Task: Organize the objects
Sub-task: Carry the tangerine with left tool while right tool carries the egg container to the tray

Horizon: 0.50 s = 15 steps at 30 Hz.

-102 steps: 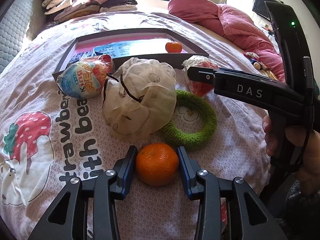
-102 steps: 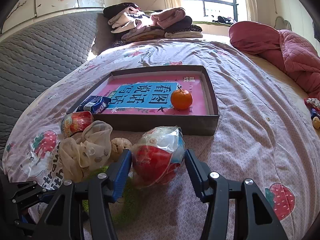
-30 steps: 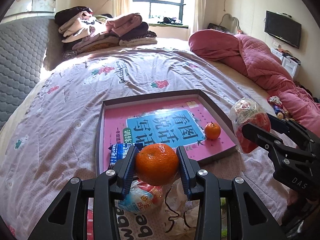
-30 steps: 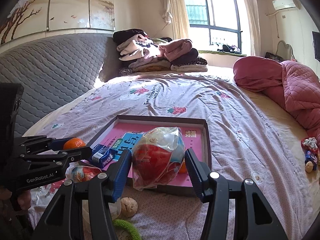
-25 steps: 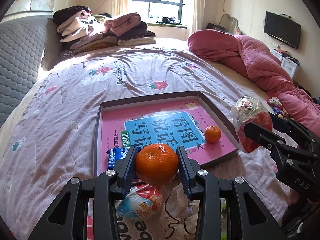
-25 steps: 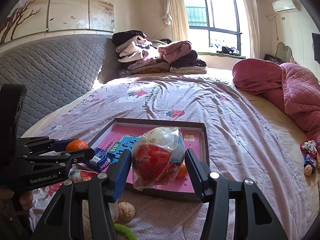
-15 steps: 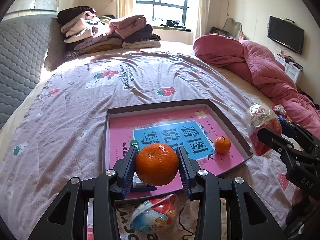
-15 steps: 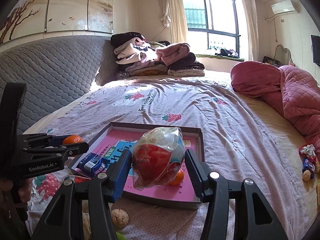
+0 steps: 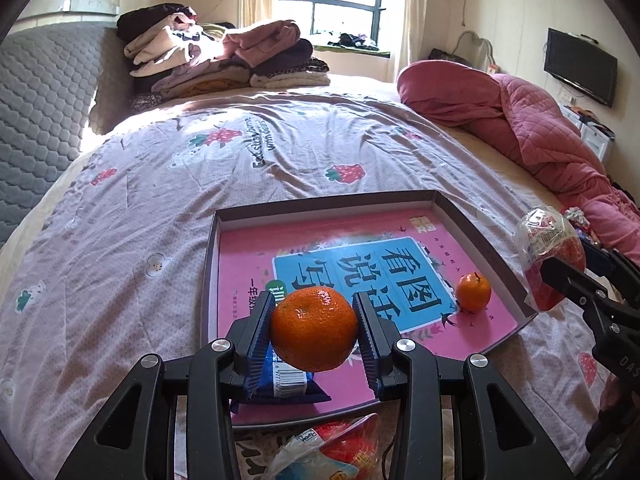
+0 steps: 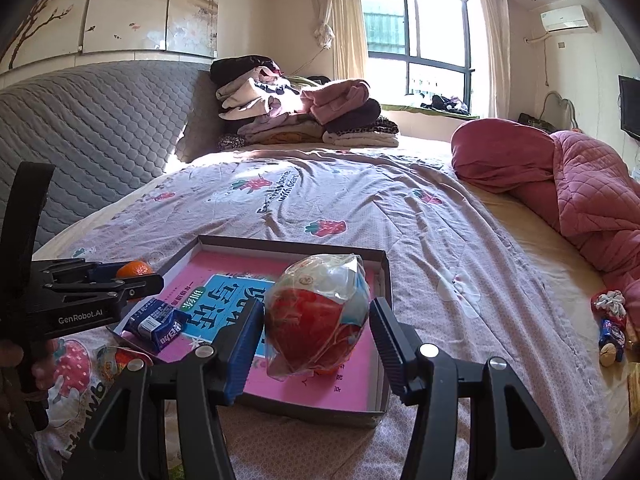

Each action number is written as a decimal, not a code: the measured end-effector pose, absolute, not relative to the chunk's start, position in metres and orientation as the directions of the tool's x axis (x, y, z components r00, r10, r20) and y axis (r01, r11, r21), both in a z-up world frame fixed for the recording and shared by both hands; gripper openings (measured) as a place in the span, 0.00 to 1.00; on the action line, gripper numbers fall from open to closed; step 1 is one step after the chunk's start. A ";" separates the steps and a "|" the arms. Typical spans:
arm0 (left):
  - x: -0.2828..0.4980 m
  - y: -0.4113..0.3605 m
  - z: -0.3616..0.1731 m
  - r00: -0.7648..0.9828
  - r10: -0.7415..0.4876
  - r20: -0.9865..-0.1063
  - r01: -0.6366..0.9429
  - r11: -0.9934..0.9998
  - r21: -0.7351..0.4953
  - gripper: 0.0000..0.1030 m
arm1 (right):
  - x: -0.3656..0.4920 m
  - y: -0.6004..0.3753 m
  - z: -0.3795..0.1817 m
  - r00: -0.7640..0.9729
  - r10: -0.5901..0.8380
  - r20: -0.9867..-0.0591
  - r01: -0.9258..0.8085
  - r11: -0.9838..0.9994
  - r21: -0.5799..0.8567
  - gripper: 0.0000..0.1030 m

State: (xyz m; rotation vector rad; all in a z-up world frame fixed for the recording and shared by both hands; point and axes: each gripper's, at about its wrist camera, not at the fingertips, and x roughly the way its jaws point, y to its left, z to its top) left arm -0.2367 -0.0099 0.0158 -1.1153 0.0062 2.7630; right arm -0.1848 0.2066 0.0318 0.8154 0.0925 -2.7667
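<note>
We are in a home bedroom: a large bed [image 9: 280, 152] with strawberry-printed cover fills the frame, folded clothes [image 9: 216, 60] and window [image 10: 416, 40] at top centre.

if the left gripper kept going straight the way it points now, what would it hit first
Probably the blue packet lying in the tray, right under the orange that the left gripper holds; depth is hard to judge, so it might reach the tray's pink floor instead.

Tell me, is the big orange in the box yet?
Not yet. The big orange hangs above the box, pinched in the left gripper. Only the small orange lies inside.
</note>
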 end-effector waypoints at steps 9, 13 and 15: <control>-0.242 0.004 0.001 -0.684 0.170 -0.710 -0.188 -0.981 -0.053 0.40 | -0.192 0.204 0.015 -0.796 -0.205 -0.569 0.256 -0.967 -0.010 0.54; -0.244 0.009 -0.007 -0.669 0.166 -0.724 -0.198 -0.979 -0.042 0.40 | -0.196 0.203 0.006 -0.786 -0.195 -0.587 0.254 -0.967 -0.019 0.54; -0.245 0.011 -0.010 -0.663 0.168 -0.729 -0.204 -0.978 -0.040 0.40 | -0.197 0.203 0.002 -0.780 -0.191 -0.596 0.254 -0.967 -0.023 0.54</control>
